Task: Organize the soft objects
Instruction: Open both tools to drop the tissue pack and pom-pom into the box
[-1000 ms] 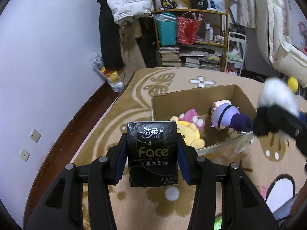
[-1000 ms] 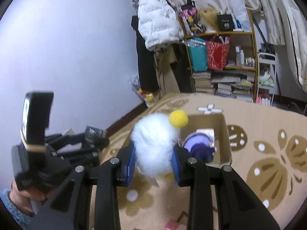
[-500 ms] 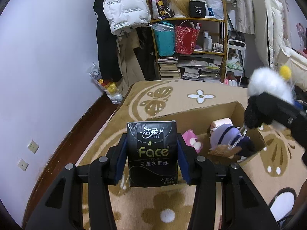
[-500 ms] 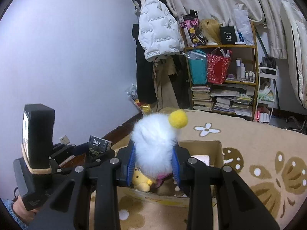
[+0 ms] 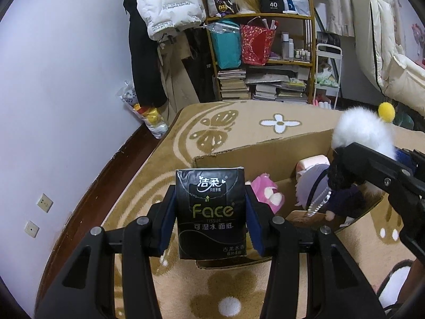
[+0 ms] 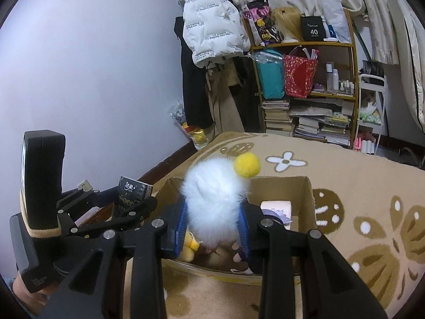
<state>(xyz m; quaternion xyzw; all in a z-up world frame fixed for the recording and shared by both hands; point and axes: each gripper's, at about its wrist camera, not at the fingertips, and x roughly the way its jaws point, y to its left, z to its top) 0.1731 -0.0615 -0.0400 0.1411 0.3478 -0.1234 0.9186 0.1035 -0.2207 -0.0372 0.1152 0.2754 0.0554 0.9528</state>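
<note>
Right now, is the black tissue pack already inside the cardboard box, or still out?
Still out. The tissue pack stands upright, clamped in the left tool, held in front of the cardboard box, not resting among the plush toys inside.

the tissue pack [image 5: 211, 212] is showing a glossy black plastic wrap. the fluffy toy [image 6: 216, 204] is looking like long white fur, its yellow ball [image 6: 247, 164] like matt felt. the box [image 5: 265, 151] is showing plain brown cardboard, matt. the carpet [image 6: 358, 186] is looking like short rough pile. the left gripper [image 5: 211, 226] is showing matt black plastic with shiny metal screws.
</note>
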